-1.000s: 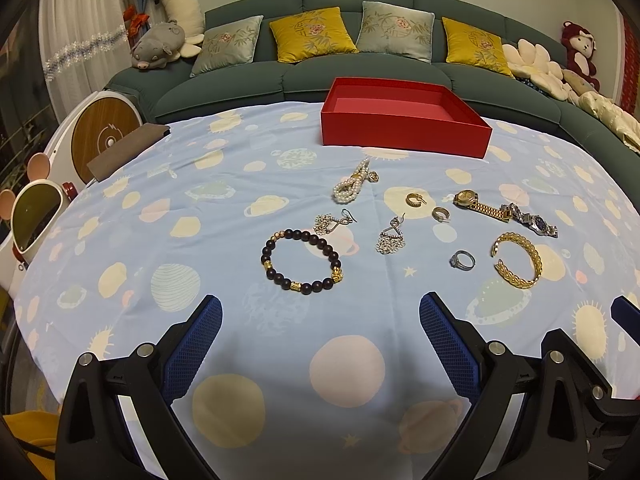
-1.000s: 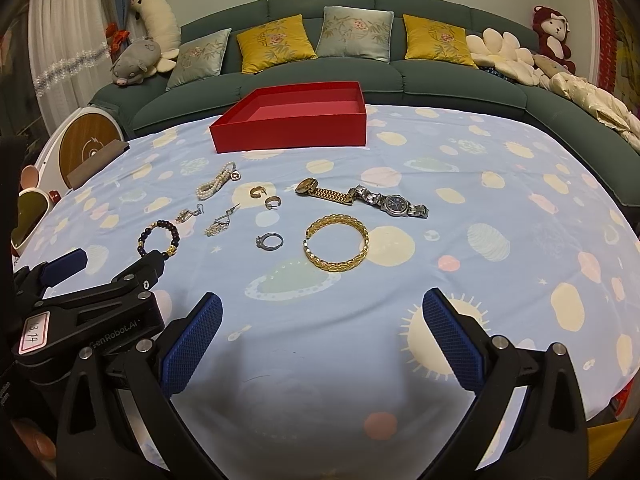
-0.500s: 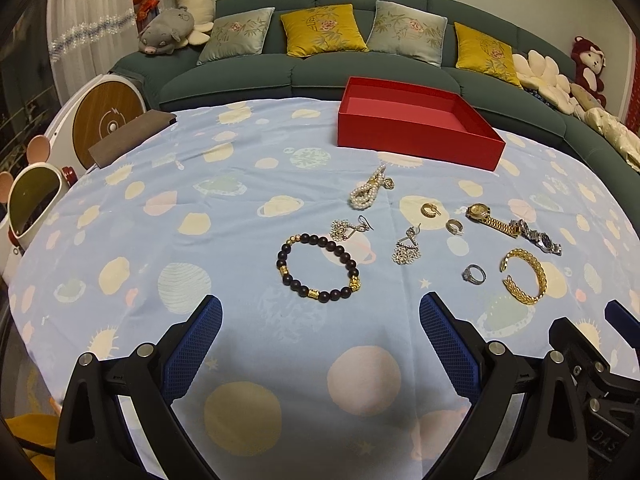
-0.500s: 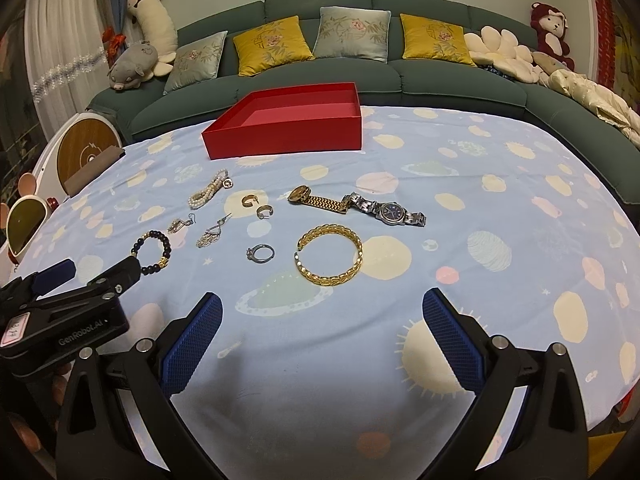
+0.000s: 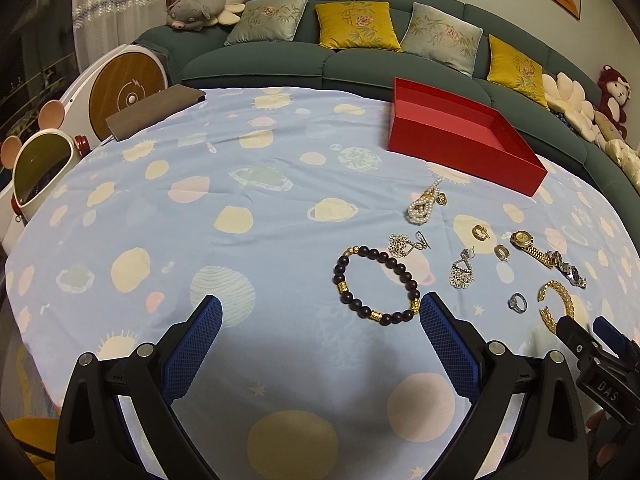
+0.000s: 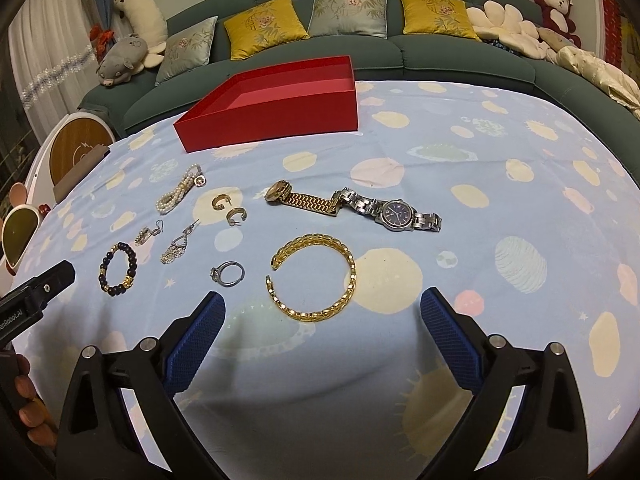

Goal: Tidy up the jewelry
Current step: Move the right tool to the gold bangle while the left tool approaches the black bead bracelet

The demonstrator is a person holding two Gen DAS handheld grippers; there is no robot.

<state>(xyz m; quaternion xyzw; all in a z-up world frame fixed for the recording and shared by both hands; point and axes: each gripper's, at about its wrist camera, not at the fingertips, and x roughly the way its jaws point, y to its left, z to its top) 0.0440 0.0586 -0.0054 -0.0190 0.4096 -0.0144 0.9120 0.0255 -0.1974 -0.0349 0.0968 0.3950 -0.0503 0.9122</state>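
Gold bangle (image 6: 316,276) just ahead of wide-spread right claw (image 6: 320,320)

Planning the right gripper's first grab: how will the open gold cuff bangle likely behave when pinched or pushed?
The gold cuff bangle looks like rigid metal, so it should probably hold its shape rather than droop. It lies flat on the cloth, so it likely slides, not rolls, if pushed. Its shiny, thin band may slip between the right gripper's open pads.

The right gripper (image 6: 320,320), jaws wide apart, hovers just before the gold bangle (image 6: 314,276).
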